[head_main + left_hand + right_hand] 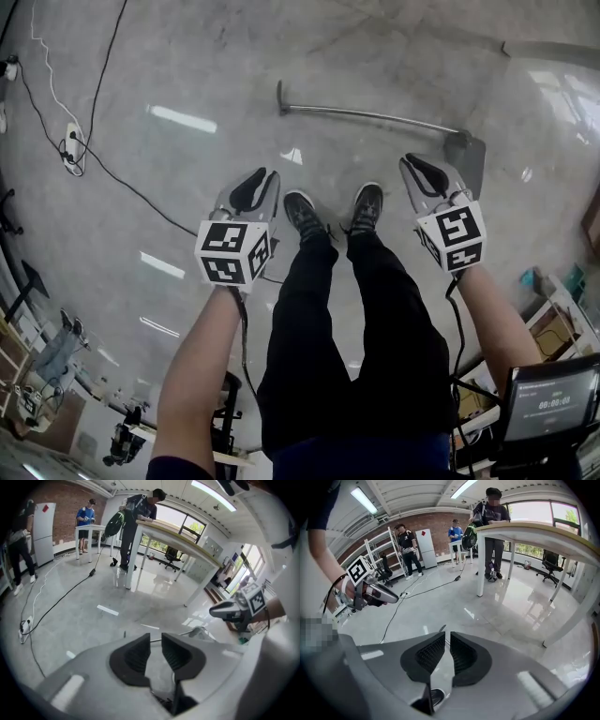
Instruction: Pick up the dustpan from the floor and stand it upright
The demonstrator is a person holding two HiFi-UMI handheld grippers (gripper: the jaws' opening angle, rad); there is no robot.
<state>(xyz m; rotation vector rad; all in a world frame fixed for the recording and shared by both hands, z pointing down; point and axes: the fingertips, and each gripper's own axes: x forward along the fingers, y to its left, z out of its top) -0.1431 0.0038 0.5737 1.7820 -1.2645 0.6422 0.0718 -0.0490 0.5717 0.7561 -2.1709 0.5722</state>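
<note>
The dustpan lies flat on the grey floor in the head view, its long metal handle (375, 115) running left to right and its grey pan (467, 150) at the right end. My left gripper (255, 178) hangs above the floor, short of the handle's left half. Its jaws stand slightly apart with nothing between them (156, 637). My right gripper (422, 167) is just beside the pan, a narrow empty gap between its pads (447, 634). In the left gripper view the pan (198, 630) shows past the jaws. The handle's end (443, 627) peeks above the right jaws.
The person's two shoes (302, 212) stand between the grippers, near the handle. A black cable and a white power strip (71, 150) lie at the left. A long table (178, 531) with people around it stands farther off. A screen (548, 403) sits at the lower right.
</note>
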